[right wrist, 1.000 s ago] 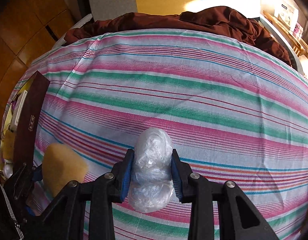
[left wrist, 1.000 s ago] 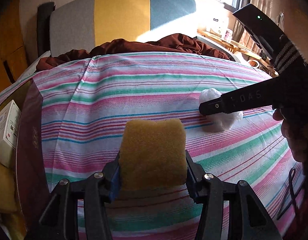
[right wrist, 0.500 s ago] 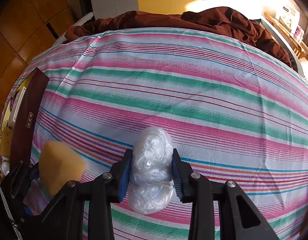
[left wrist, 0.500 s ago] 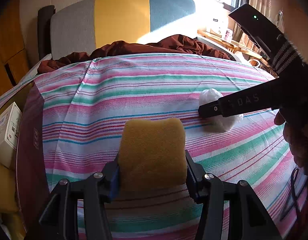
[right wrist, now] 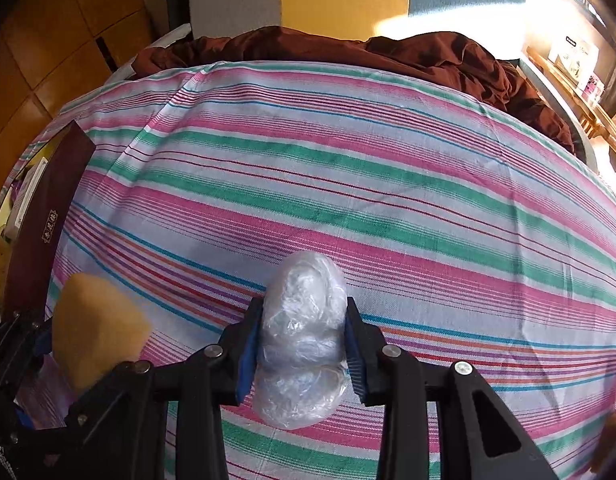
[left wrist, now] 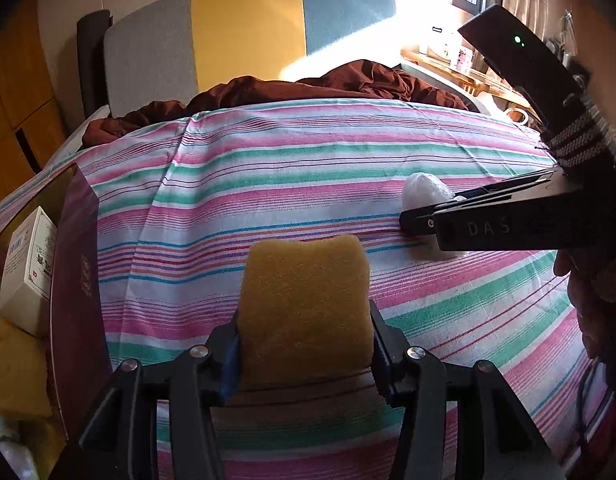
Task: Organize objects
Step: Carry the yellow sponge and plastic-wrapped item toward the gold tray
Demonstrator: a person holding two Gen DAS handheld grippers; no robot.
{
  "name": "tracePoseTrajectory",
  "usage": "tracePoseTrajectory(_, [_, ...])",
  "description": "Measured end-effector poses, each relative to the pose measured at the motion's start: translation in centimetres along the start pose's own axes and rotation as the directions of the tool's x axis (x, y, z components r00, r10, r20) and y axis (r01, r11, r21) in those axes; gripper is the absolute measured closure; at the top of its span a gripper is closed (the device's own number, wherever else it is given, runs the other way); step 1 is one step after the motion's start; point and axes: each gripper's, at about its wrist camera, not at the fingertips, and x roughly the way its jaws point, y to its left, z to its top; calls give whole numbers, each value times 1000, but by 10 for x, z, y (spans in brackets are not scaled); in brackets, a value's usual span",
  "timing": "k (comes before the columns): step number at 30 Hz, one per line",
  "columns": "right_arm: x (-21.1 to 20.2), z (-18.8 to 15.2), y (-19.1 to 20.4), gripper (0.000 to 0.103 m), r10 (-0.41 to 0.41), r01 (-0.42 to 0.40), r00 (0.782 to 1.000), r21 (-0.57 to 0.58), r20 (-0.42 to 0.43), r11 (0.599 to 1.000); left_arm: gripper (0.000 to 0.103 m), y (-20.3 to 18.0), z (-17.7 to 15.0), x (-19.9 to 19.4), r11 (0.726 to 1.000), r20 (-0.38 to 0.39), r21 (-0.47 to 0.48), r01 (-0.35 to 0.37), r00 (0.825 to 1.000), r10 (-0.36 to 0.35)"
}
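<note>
The left gripper [left wrist: 304, 356] squeezes a yellow sponge [left wrist: 304, 308] above the striped bed sheet [left wrist: 268, 184]. The right gripper [right wrist: 304, 344] pinches a clear plastic ball [right wrist: 304, 340] nearby. At far left, a dark red box [left wrist: 74, 280] holds a white carton [left wrist: 28, 268].

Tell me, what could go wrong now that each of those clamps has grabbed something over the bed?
The yellow sponge is squashed between the left gripper's fingers; being soft, it might spring out or twist on the way. The crumpled plastic ball in the right gripper looks slippery and bulges below the fingers, so it could slide free. The dark red box at the left already holds a white carton, so room may be tight.
</note>
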Motion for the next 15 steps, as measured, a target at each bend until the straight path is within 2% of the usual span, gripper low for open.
tracePoseTrajectory(10, [-1,-3,7,66,-32,33,999,-38,29,999,50,13,14,-71,1000,124,-18,-6,992,9])
tracePoseTrajectory(15, [-2,-8,7,66,-41,43,998,-46,42,998,50,34,14,-97,998,145,-52,-34,989,42])
